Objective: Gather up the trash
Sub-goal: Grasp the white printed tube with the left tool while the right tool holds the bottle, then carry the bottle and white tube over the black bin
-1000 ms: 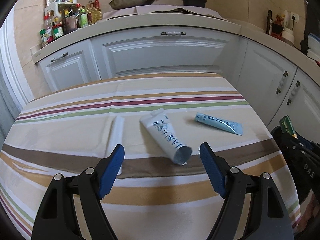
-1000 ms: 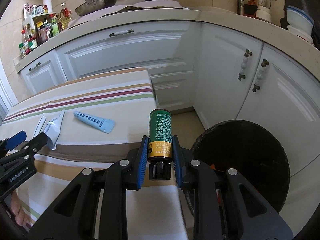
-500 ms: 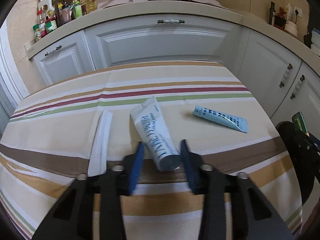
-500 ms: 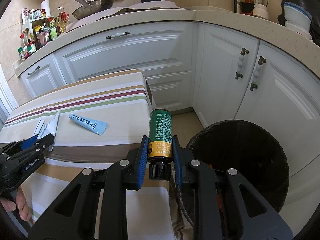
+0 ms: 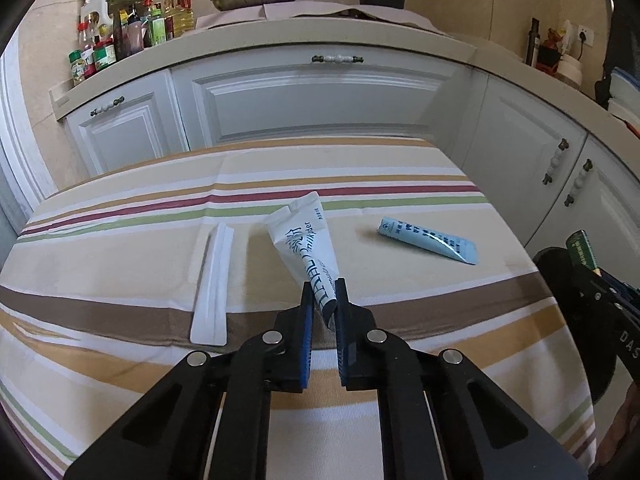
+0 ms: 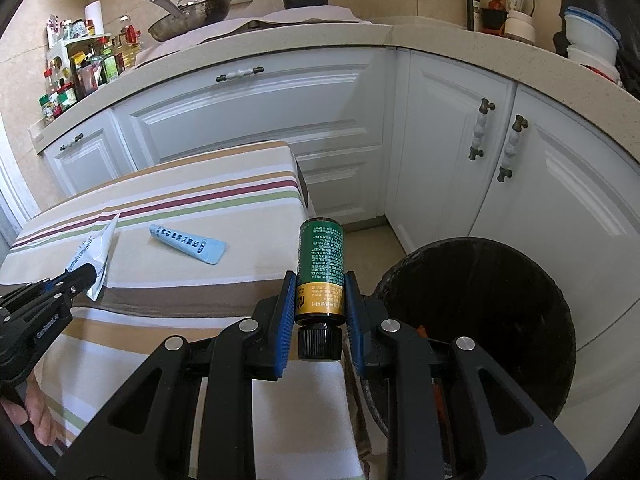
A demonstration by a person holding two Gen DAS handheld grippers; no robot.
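I have the left gripper pinching the white tube's cap end near the table's front edge. My right gripper clamps the green bottle beside the black bin. Next, I judge, both loads need carrying over the bin; the blue tube waits by the right edge.

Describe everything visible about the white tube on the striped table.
The white tube is a soft, squeezable-looking tube with dark blue lettering and a flat crimped end pointing away. Its cap end sits pinched between the blue pads of the left gripper, which is shut on it. It slants over the striped tablecloth, between a white flat strip and a light blue tube.
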